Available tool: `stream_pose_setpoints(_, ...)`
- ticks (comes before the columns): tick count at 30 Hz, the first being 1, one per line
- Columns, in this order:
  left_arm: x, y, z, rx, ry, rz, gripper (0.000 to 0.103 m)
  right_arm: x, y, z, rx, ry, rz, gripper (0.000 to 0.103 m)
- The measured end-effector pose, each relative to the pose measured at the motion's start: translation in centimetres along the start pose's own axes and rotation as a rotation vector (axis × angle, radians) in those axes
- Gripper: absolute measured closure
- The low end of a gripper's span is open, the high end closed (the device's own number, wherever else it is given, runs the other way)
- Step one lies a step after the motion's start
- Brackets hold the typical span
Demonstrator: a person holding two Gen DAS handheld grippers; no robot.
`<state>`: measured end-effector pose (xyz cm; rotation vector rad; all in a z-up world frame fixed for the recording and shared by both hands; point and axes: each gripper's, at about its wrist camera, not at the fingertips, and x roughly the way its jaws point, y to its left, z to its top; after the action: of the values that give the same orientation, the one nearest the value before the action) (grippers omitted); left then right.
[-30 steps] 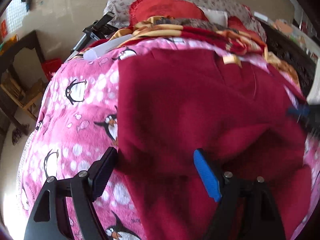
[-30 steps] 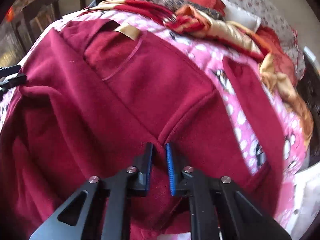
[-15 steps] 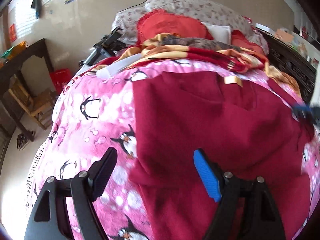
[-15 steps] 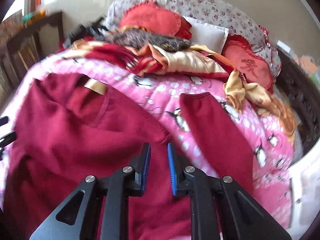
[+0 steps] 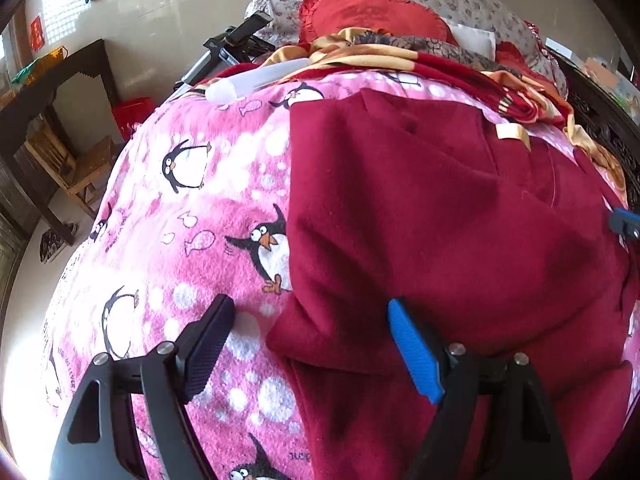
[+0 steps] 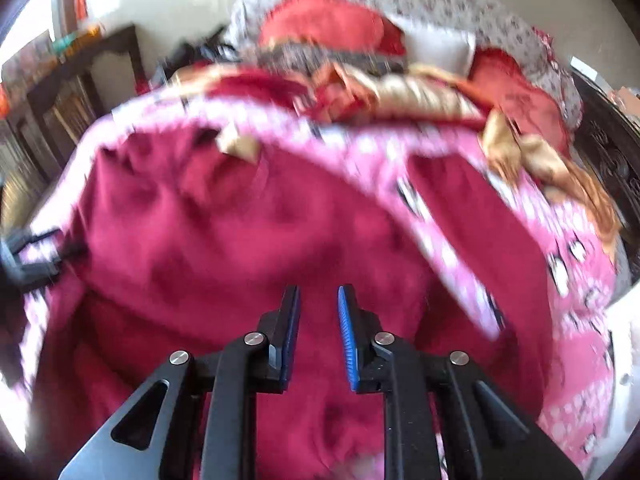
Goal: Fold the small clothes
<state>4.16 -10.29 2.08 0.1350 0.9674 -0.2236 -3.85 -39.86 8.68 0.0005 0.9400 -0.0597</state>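
Note:
A dark red fleece garment [image 5: 440, 220] lies on a pink penguin-print blanket [image 5: 180, 220], with one side folded over its middle and a gold neck label [image 5: 510, 133] at the far end. My left gripper [image 5: 308, 344] is open and empty, hovering over the garment's near left edge. In the right wrist view, which is blurred, the garment [image 6: 240, 240] fills the middle and one sleeve [image 6: 492, 232] lies out to the right. My right gripper [image 6: 318, 332] hovers above the cloth with its jaws slightly apart and nothing between them. Its blue tip shows in the left wrist view [image 5: 624, 222].
Pillows [image 5: 400, 4] and a crumpled red-and-gold blanket [image 5: 440, 64] are piled at the head of the bed. A white tube [image 5: 256, 80] and a black tripod [image 5: 228, 52] lie at the far left edge. A dark wooden desk [image 5: 52, 92] stands on the left.
The right gripper has let go of the garment, opened a little and pulled back. The left gripper has lifted back, so more pink blanket shows on the left.

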Motion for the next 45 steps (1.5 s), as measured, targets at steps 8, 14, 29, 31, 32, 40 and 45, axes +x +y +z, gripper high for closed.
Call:
stream_pose_setpoints(8,-1.6,0.4,0.5,-0.023,-0.042,-0.023,0.02,6.4,0.4,1.3,0.066,0.093,-0.098,0.103)
stream_pose_setpoints(14,-0.7,0.0,0.8,-0.03,-0.019,-0.025,0.02,3.7,0.2,0.0,0.116,0.029,-0.045,0.102)
stream_pose_setpoints(29,-4.9,-3.2,-2.1,0.039,-0.015,-0.096,0.02,-3.7,-3.3,-5.8,0.099,0.082,-0.012,0.086)
stream_pose_setpoints(31,-5.9,-3.7,-3.1,0.044,-0.012,-0.124,0.02,-4.4,-4.4,-7.4,0.129,0.102,-0.049,0.085)
stream_pose_setpoints(32,-6.3,-3.8,-3.7,0.044,-0.008,-0.138,0.02,-4.7,-4.7,-8.1,0.149,0.113,-0.036,0.085)
stream_pose_setpoints(40,-8.7,-4.1,-7.3,0.066,0.037,-0.17,0.02,-5.5,-4.9,-12.3,0.19,0.159,0.03,0.084)
stream_pose_setpoints(45,-10.5,-2.9,-11.7,0.064,0.119,-0.201,0.02,-6.9,-3.3,-14.9,0.114,0.205,0.112,0.077)
